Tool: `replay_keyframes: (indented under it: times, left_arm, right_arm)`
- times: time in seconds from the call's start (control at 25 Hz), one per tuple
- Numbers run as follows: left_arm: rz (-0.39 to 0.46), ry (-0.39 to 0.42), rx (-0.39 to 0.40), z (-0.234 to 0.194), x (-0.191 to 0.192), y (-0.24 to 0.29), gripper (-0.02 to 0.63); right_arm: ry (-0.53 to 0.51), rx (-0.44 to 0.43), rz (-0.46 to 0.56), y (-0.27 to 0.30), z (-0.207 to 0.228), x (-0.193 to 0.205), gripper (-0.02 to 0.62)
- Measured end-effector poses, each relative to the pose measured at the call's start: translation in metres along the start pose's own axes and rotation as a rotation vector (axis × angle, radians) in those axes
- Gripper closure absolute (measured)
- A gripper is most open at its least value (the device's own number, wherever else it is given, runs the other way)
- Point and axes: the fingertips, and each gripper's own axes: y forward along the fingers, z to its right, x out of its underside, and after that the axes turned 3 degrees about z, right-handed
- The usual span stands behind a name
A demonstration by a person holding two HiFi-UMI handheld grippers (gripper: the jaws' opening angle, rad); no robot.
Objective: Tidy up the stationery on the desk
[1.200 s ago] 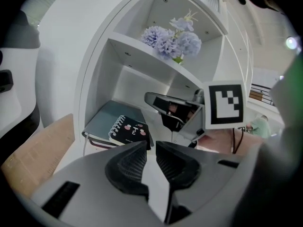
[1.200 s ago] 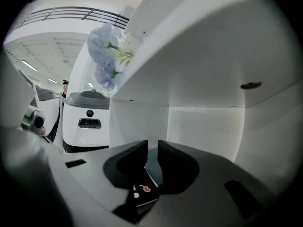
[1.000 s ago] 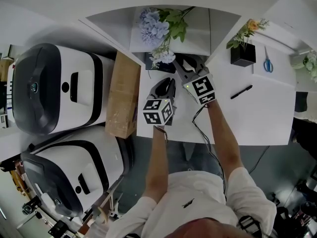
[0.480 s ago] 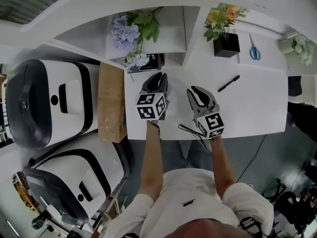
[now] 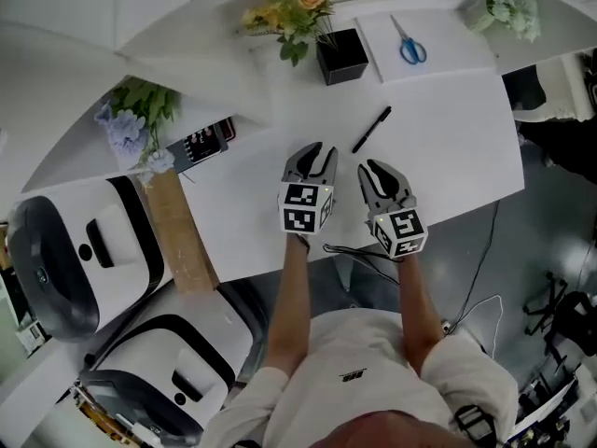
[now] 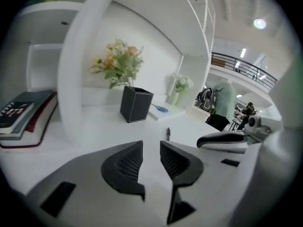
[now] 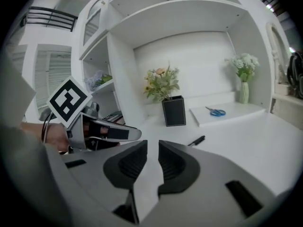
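white desk [image 5: 448, 157], slim black pen [image 5: 371, 130]

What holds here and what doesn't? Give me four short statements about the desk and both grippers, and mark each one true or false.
1. The black pen lies loose on the white desk. True.
2. The right gripper holds the blue scissors. False: its jaws stand slightly apart and empty. The scissors lie on the white board beside the black planter.
3. The black planter holds yellow and orange flowers. True.
4. The left gripper is shut on the pen. False: its jaws are slightly apart with nothing between them, and the pen lies on the desk ahead of it.
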Motion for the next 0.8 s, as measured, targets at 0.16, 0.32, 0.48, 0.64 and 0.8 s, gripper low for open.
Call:
replay_keyframes:
  times: [0.16,0.32,0.48,0.64,0.8]
  left_arm:
    - [-0.086,0.084,0.064,0.039,0.014,0.046,0.606]
    - [-0.203,0.127,0.045,0.051,0.04,0.072,0.606]
    - [-0.258,0.19,-0.068,0.043,0.045,0.081,0.606]
    - [-0.28,0.132,-0.085,0.039,0.046,0.077,0.606]
    - [-0.234,0.012,-0.112,0.022,0.049,0.048,0.606]
  right_arm:
    - [0.036,0.046,-0.01,-0.019,0.036,0.01,0.538]
    - [0.061,0.069,-0.02,-0.031,0.06,0.021,0.538]
    - [0.064,0.072,-0.027,-0.036,0.074,0.028,0.538]
    - [0.057,0.059,-0.03,-0.035,0.074,0.026,0.538]
    - [0.037,0.01,-0.032,-0.024,0.054,0.02,0.538]
